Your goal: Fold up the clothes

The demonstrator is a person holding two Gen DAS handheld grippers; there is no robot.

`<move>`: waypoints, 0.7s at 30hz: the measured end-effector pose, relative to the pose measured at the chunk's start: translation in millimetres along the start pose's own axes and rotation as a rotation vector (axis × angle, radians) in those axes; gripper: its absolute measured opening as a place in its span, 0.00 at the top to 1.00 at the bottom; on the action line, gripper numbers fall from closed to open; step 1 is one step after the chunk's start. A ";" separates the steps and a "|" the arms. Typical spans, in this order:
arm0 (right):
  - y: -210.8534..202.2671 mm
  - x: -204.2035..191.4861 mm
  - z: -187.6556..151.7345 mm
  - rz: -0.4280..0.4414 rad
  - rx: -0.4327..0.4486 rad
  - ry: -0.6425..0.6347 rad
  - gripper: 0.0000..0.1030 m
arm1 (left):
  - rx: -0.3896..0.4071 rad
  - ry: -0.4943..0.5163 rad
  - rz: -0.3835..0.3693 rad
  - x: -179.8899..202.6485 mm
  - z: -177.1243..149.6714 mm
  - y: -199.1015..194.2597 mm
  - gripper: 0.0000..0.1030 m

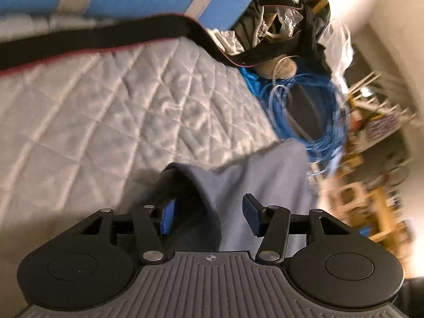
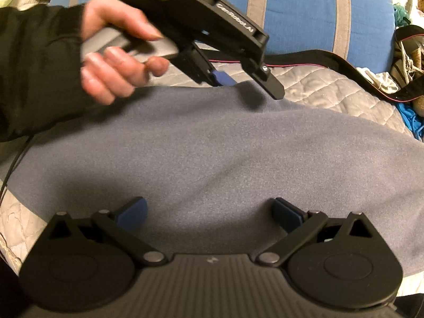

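A grey-blue fleece garment point(image 2: 225, 145) lies spread flat on the quilted bedcover point(image 2: 326, 90). In the left wrist view its far edge point(image 1: 265, 185) bunches into a raised fold between the fingers of my left gripper point(image 1: 209, 217); the blue pads stand apart and do not press on the cloth. The right wrist view shows that left gripper point(image 2: 250, 84), held by a hand in a black sleeve point(image 2: 111, 61), at the garment's far edge. My right gripper point(image 2: 210, 212) hovers wide open over the near part of the garment, with nothing between its pads.
A blue pillow with grey stripes point(image 2: 296, 10) lies at the head of the bed. A black strap with a red edge point(image 1: 106, 39) crosses the quilt. Beside the bed sit a coil of blue cable point(image 1: 318, 116), a dark bag point(image 1: 291, 21) and cluttered shelves point(image 1: 371, 122).
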State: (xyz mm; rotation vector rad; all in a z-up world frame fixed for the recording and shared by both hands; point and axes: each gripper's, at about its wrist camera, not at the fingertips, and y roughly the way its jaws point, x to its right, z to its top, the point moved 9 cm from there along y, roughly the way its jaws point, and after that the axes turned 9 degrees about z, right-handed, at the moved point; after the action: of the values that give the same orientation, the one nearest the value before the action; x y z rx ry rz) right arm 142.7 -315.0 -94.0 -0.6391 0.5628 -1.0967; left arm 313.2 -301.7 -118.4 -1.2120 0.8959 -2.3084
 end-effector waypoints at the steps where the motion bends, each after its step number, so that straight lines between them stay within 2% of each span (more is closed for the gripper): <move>1: 0.0 0.3 -0.1 0.001 0.000 0.000 0.00 | -0.015 -0.025 -0.048 -1.0 3.0 3.4 0.51; 3: -0.1 0.4 -0.2 0.003 0.001 -0.001 0.00 | -0.033 -0.066 -0.135 -1.1 9.8 9.3 0.53; 4: -0.1 0.2 -0.1 0.004 0.001 -0.002 0.00 | -0.035 -0.067 -0.136 -1.3 12.7 11.6 0.54; 6: -0.1 -0.1 -0.3 0.006 0.001 -0.002 0.00 | -0.038 -0.070 -0.136 -2.0 18.5 16.2 0.76; 7: -0.2 -0.1 -0.5 0.007 0.002 -0.003 0.00 | -0.039 -0.071 -0.136 -2.3 21.4 18.5 0.92; 8: 0.0 0.1 -0.5 0.008 0.001 -0.003 0.00 | -0.036 -0.070 -0.123 -5.2 24.6 17.5 0.95; 11: 0.5 -0.3 -0.6 0.009 -0.006 -0.007 0.00 | -0.026 -0.067 -0.084 -14.1 34.1 14.1 0.97; 17: 1.5 -0.8 -2.1 0.006 -0.016 -0.021 0.00 | -0.087 -0.004 -0.040 -16.0 38.4 19.1 0.96; 21: 1.0 -0.4 -1.3 0.013 -0.017 -0.020 0.00 | -0.111 -0.024 -0.052 -24.0 35.1 20.6 0.94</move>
State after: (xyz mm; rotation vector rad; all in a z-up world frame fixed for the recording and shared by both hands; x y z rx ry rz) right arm 142.3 -314.5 -95.6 -0.6592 0.5587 -1.0732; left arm 356.5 -315.2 -131.8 -1.3202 1.0066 -2.3059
